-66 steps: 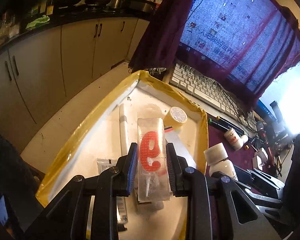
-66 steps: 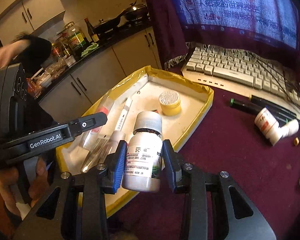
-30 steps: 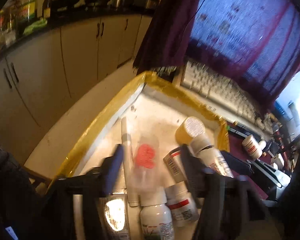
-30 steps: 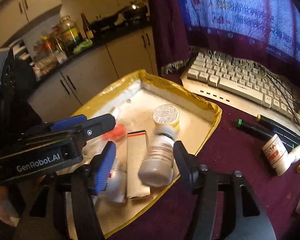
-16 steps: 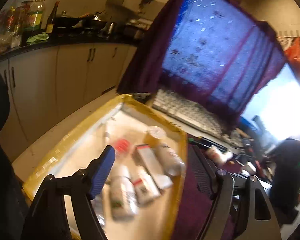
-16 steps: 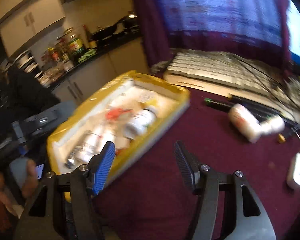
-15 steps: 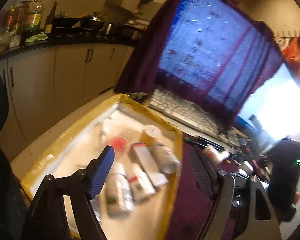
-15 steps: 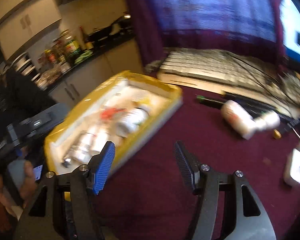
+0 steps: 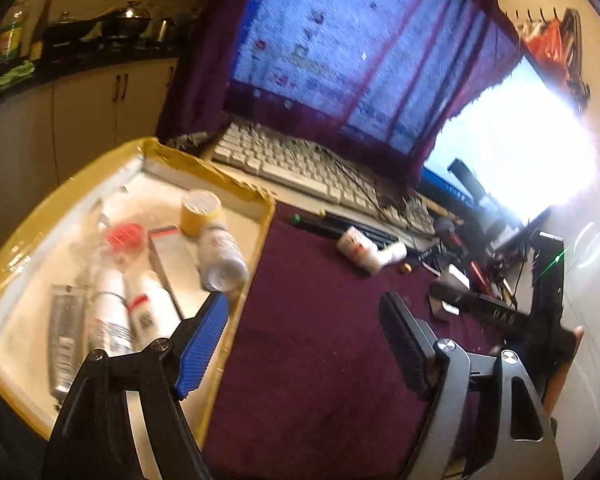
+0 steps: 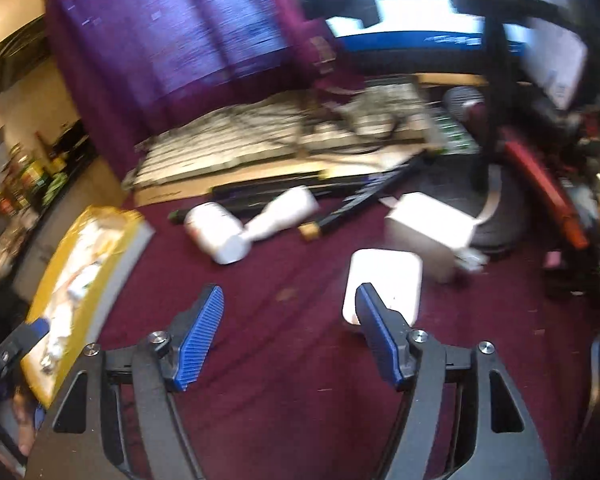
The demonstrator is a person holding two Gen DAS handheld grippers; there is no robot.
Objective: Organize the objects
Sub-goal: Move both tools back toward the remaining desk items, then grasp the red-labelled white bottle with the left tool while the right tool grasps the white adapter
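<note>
Bottles [image 10: 216, 236] lie loose on maroon worktop [image 10: 292, 360], near keyboard [image 9: 300, 168], well apart from yellow tray [image 9: 256, 248]. Left claw [image 9: 302, 340] and right claw [image 10: 288, 336] both released, empty. My guess: light rigid plastic, rolls easily; I grip across body, not cap.

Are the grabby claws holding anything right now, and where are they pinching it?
Nothing is held. The left gripper is open above the maroon cloth beside the yellow tray, and the right gripper is open too.
</note>
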